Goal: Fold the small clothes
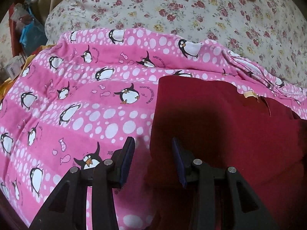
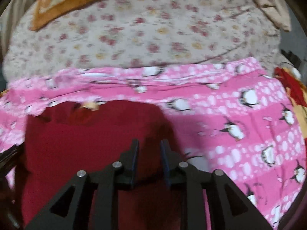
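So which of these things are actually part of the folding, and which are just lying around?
Part of the job:
- dark red garment, lying flat
- left claw, open over the garment's edge
- right claw, open above it

Just lying about:
- pink penguin blanket under the garment
- floral bedsheet
- orange cushion
- clutter beside the bed

A dark red garment [image 1: 220, 118] lies flat on a pink penguin-print cloth [image 1: 80, 99]. A pale label [image 1: 250, 94] shows at its far edge, by the neck opening.
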Demonstrator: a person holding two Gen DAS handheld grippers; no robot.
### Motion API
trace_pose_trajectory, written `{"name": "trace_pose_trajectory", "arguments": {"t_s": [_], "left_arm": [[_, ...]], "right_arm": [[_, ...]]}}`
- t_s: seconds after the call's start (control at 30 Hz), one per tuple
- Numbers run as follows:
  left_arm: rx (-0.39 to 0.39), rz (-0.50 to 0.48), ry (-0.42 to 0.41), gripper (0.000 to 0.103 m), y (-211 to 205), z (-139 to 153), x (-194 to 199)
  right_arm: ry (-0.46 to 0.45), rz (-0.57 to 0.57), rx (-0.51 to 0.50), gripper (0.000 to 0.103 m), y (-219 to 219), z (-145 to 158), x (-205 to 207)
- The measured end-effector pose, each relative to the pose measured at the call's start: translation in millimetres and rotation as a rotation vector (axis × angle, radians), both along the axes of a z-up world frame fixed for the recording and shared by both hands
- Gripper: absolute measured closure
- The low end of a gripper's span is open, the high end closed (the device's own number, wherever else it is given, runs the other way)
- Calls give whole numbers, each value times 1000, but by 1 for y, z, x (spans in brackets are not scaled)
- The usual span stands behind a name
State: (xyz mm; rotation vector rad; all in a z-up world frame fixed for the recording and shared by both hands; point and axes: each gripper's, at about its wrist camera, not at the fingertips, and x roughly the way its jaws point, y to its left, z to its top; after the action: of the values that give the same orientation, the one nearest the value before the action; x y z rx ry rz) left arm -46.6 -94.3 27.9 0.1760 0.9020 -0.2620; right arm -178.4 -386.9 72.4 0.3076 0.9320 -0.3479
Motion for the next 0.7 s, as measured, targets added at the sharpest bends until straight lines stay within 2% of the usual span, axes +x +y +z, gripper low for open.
{"name": "trace_pose_trajectory", "arguments": {"t_s": [0.07, 0.17, 0.3, 0.37, 0.43, 0.57, 0.7], "left_arm": [[-6, 0, 2, 84, 0, 0, 0], [-18, -2, 8, 84, 1, 0, 1], [-30, -1, 12, 84, 3, 0, 2], [-49, 5, 19, 84, 5, 2, 2], [-62, 10, 18, 84, 7, 3, 1], [-77, 18, 13, 84, 7, 5, -1], [-85, 18, 14, 84, 10, 8, -8]], "right_arm": [[36, 66, 34, 78, 13, -12, 11], [119, 71, -7, 78, 19, -35, 24], [113, 57, 0, 78, 18, -35, 23], [110, 61, 4, 72, 20, -29, 17], [71, 60, -11, 66, 23, -21, 9], [59, 84, -13, 52, 31, -22, 1], [109, 113, -45, 50, 37, -35, 6]]}}
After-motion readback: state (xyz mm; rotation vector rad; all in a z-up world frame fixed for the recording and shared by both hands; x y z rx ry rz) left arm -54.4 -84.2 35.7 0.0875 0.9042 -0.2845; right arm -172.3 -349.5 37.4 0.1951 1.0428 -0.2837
